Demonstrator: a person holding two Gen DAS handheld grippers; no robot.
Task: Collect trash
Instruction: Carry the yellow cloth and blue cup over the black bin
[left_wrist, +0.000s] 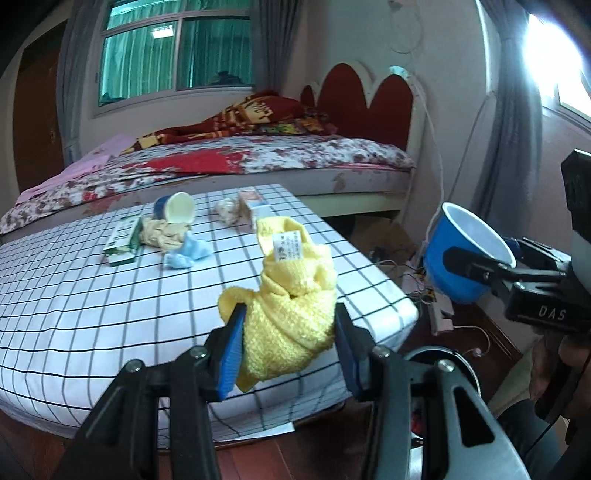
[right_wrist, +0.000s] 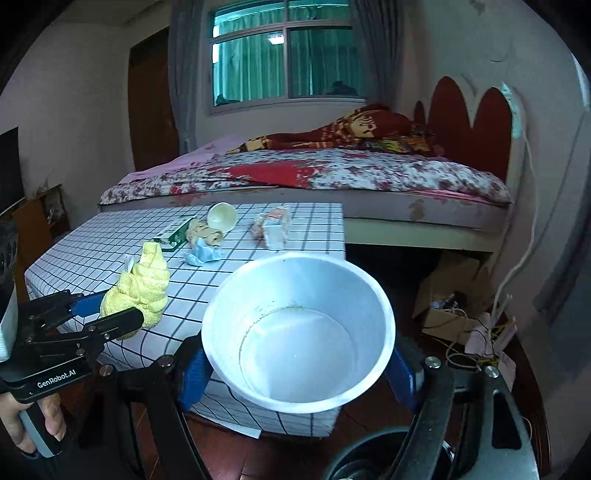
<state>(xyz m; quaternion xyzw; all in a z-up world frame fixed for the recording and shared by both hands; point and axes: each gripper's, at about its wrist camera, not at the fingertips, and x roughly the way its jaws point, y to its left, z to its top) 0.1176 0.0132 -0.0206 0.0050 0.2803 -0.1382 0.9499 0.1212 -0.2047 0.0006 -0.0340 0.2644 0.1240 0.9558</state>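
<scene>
left gripper (left_wrist: 290, 343) pinching yellow cloth (left_wrist: 291, 295) above checked surface (left_wrist: 92, 314) | right gripper (right_wrist: 295, 373) clamped around blue bowl (right_wrist: 299, 332) | farther back: tipped cup (left_wrist: 179, 212), crumpled blue scrap (left_wrist: 186, 253), probably paper | bed (left_wrist: 258, 155) beyond

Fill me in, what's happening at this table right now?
A person is clearing trash with two tools. The left hand-held gripper is shut on a yellow cloth, the right hand-held gripper on an empty blue cup, both held over the near edge of the checked table. On the table are a tipped cup, a green box, crumpled blue and tan wads and a small carton.
</scene>
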